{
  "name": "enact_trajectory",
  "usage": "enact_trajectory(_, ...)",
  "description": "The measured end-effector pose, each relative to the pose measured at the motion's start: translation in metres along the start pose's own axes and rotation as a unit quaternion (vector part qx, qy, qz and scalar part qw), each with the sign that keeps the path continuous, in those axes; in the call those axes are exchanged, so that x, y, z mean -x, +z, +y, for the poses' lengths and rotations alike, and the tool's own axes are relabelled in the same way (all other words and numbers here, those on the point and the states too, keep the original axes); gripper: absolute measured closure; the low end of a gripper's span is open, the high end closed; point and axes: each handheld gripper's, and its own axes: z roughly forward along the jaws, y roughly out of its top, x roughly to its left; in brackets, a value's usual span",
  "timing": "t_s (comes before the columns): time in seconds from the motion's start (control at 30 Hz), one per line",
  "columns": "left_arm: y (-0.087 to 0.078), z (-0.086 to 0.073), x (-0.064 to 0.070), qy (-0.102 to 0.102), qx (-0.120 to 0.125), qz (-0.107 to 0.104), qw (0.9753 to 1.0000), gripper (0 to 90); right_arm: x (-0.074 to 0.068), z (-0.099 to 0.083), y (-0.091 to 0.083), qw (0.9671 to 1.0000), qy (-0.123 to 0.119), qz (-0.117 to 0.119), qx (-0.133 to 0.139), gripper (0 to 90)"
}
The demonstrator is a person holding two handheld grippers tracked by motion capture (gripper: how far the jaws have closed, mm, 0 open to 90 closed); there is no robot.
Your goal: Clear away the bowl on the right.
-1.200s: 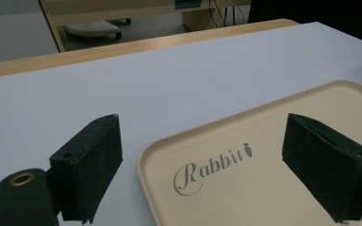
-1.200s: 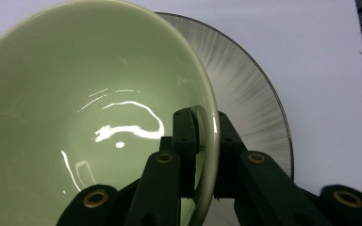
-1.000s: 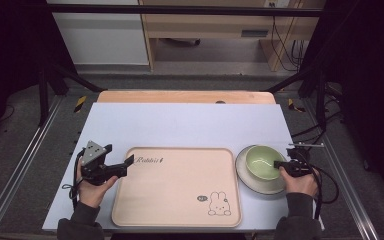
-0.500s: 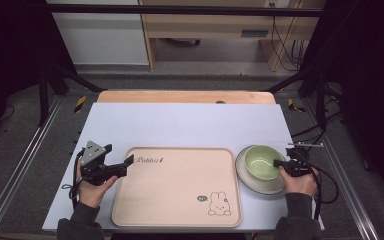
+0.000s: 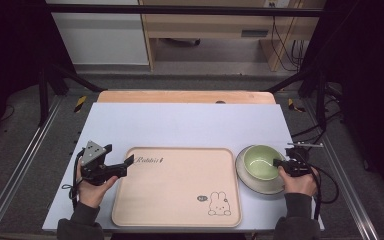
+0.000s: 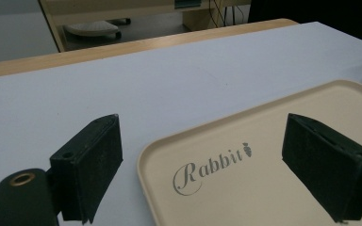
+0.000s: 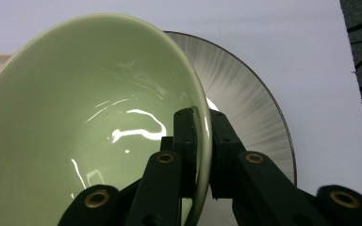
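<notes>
At about four o'clock on the table (image 5: 190,122), the right gripper (image 5: 279,163) has its jaws clamped on the near rim of the green bowl (image 5: 260,161), one jaw inside the wall and one outside, as the right gripper view (image 7: 199,141) shows plainly. The bowl (image 7: 89,117) sits on a grey plate (image 5: 252,182) with a dark edge (image 7: 259,108), and looks tipped a little toward the gripper, so it is probably being lifted off. Over at eight o'clock, the left gripper (image 5: 122,165) waits with its jaws wide apart (image 6: 207,165) astride the corner of the beige tray (image 5: 177,192), touching nothing. To do this step well, I would keep the pinch firm on the glazed rim, since it is slick and thin, lift straight up until the foot is free of the plate, then carry it level toward nine o'clock, over the tray (image 6: 264,188), without letting it swing.
</notes>
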Motion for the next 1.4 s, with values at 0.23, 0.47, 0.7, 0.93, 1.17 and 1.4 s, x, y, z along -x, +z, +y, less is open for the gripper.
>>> enact_trajectory(0.23,-0.001,0.001,0.0,0.002,0.002,0.001,1.0,12.3,0.0,0.0,-0.002,1.0,-0.008,0.004,0.003,83.7)
enact_trajectory(0.47,-0.001,0.001,0.0,0.001,0.002,0.0,1.0,12.3,-0.002,0.001,-0.004,1.0,-0.003,0.002,0.005,83.4)
enact_trajectory(0.7,-0.001,0.001,0.001,0.002,0.002,0.0,1.0,12.2,-0.003,0.001,-0.008,0.9999,-0.013,0.001,0.008,83.1)
enact_trajectory(0.93,-0.001,0.001,0.001,0.003,0.002,-0.001,1.0,12.3,-0.006,0.002,-0.012,0.9997,-0.021,0.002,0.015,83.1)
enact_trajectory(1.17,-0.001,0.001,0.001,0.002,0.002,-0.001,1.0,12.2,-0.012,0.004,-0.018,0.9993,-0.026,0.011,0.024,83.0)
enact_trajectory(1.4,-0.001,0.001,0.001,0.002,0.003,-0.002,1.0,12.2,-0.017,0.005,-0.023,0.9987,-0.037,0.015,0.03,83.0)
